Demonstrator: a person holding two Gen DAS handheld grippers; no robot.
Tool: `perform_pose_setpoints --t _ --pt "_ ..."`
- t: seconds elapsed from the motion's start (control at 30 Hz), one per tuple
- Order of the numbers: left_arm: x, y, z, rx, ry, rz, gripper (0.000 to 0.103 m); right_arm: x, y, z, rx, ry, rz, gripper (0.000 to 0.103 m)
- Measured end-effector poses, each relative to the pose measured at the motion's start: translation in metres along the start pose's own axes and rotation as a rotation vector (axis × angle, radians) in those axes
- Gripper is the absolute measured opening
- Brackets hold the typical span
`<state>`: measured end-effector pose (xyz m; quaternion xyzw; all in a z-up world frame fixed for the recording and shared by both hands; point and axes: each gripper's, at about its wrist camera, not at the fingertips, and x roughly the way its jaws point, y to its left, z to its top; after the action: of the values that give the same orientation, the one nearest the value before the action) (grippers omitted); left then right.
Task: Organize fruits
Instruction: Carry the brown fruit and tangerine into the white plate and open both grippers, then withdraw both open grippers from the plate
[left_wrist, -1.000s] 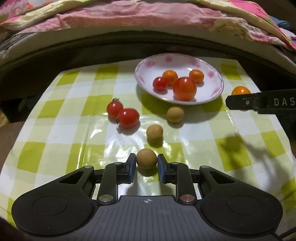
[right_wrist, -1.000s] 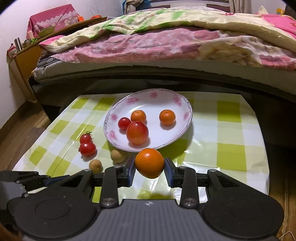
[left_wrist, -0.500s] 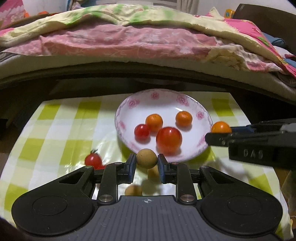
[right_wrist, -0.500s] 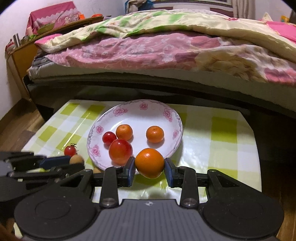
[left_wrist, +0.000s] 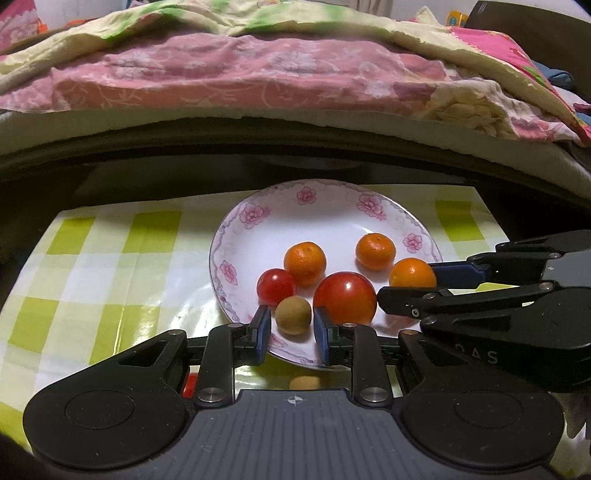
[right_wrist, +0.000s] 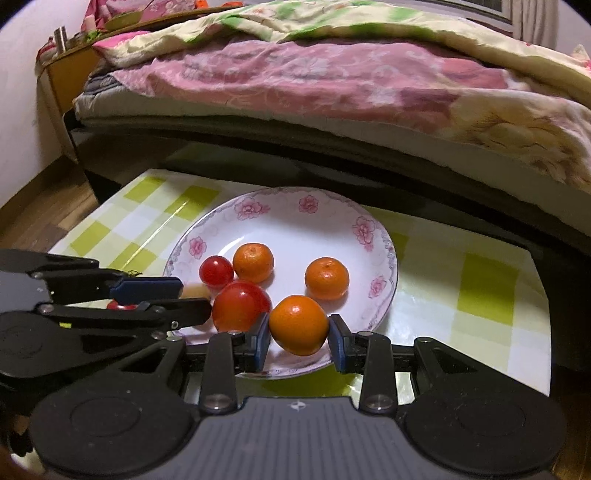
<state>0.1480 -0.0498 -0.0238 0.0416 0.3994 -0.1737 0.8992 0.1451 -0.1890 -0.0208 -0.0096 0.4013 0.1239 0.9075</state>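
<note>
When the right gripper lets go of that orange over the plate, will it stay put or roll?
The orange looks round and smooth, so it will probably roll a little. The plate dishes inward, likely sending it toward the big tomato. Its firm-looking peel should tolerate a short drop.

The plate (left_wrist: 236, 236) is glazed ceramic, glossy, with printed pink flowers. The tabletop (left_wrist: 110, 258) carries a smooth, shiny checked plastic cover. The large tomato (left_wrist: 345, 297) has glossy skin; the brown fruit (left_wrist: 293, 315) is matt. The bedding (left_wrist: 258, 74) is soft printed cloth. The floor (right_wrist: 33, 214) is wood.
</note>
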Motion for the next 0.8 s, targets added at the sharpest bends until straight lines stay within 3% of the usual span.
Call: perform_pose_setpoints --t 0.17,0.33,0.63,0.8 --pt "-0.003 0.005 0.005 -0.032 -0.010 -0.005 0.046 0.001 -0.003 0.006 -0.003 -0.016 0.008 0.036" --pt "-0.014 0.006 0.013 -0.046 -0.043 -0.006 0.053 -0.012 -0.007 0.016 0.023 -0.069 0.014 0.042" --pt "-0.055 0.020 0.030 -0.097 -0.130 0.007 0.060 -0.058 -0.014 0.030 0.093 -0.184 0.007 0.042" --pt "-0.076 0.030 0.019 -0.114 -0.119 0.028 0.063 -0.073 0.005 0.024 0.053 -0.174 0.033 0.042"
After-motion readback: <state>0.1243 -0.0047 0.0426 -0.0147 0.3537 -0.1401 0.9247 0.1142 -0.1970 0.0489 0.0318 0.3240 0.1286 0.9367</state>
